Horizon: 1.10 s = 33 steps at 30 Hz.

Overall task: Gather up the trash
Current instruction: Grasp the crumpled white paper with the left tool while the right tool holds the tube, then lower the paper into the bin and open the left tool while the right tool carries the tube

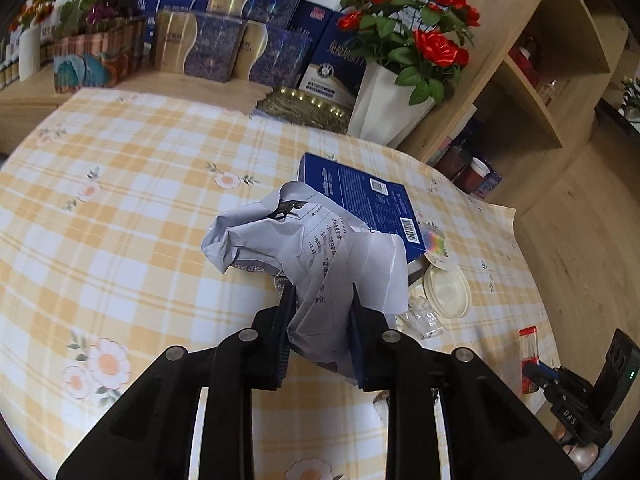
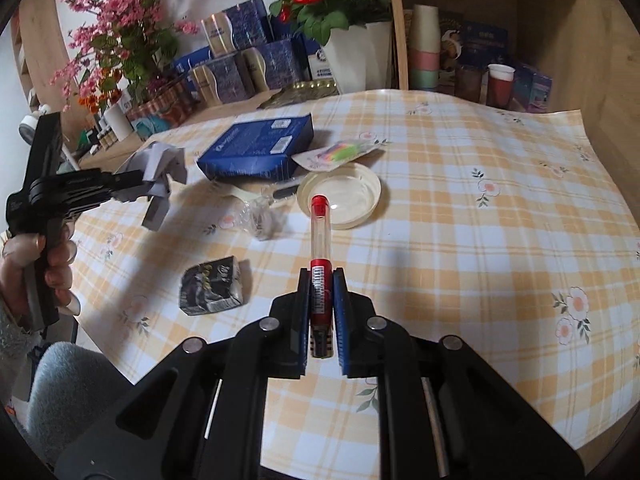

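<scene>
My left gripper [image 1: 322, 300] is shut on a crumpled white printed paper [image 1: 304, 240] and holds it above the checked tablecloth; it also shows in the right wrist view [image 2: 158, 166] at the left. My right gripper [image 2: 322, 280] is shut on a clear tube with red ends [image 2: 320, 240], held above the table; it shows in the left wrist view [image 1: 529, 360] at the right. On the table lie a blue box [image 2: 256, 146], a cream round lid [image 2: 340, 194], crumpled clear plastic [image 2: 260, 218], a dark crumpled wrapper [image 2: 210, 286] and a colourful sachet [image 2: 336, 152].
Stacked gift boxes [image 1: 224, 44], a white vase of red roses [image 1: 392, 96] and a flower basket [image 1: 92, 56] stand behind the table. A wooden shelf [image 2: 480, 60] with cups is at the right. The tablecloth [image 2: 480, 240] is bare on the right side.
</scene>
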{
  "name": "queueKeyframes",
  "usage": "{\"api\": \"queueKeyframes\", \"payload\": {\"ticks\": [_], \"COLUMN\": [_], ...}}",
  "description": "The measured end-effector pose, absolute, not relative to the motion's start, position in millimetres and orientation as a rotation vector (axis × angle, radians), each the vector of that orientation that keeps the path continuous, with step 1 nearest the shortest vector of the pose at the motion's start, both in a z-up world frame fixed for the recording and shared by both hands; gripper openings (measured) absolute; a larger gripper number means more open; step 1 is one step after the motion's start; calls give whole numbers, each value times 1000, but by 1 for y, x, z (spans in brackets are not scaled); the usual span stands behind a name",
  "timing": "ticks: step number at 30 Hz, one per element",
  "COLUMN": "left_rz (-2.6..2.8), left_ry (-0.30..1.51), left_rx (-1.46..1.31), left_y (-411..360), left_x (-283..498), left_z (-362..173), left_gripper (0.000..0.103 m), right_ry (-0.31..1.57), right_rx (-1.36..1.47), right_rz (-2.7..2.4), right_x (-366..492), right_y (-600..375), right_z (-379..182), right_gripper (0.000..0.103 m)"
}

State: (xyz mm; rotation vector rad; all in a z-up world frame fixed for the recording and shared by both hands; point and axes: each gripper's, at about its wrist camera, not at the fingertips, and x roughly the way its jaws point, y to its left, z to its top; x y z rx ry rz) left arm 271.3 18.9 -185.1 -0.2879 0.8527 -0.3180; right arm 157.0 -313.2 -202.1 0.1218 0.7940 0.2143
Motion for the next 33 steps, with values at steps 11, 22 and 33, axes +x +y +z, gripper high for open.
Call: {"api": "queueKeyframes", "payload": {"ticks": [11, 22, 33], "left_rz": [-367, -459, -541], "left_ry": [788, 790, 863], "left_rx": [-203, -179, -135], "left_y": [30, 29, 20], "left_x": [199, 119, 56], "left_z": [-132, -117, -140], "left_gripper": [24, 24, 24], "right_ry": [722, 675, 661], "right_rx": [119, 120, 144], "right_rz": [226, 249, 256], "right_x": [111, 64, 30], "right_y": [-299, -288, -286], "right_z": [-167, -146, -144], "right_gripper": [15, 15, 15]}}
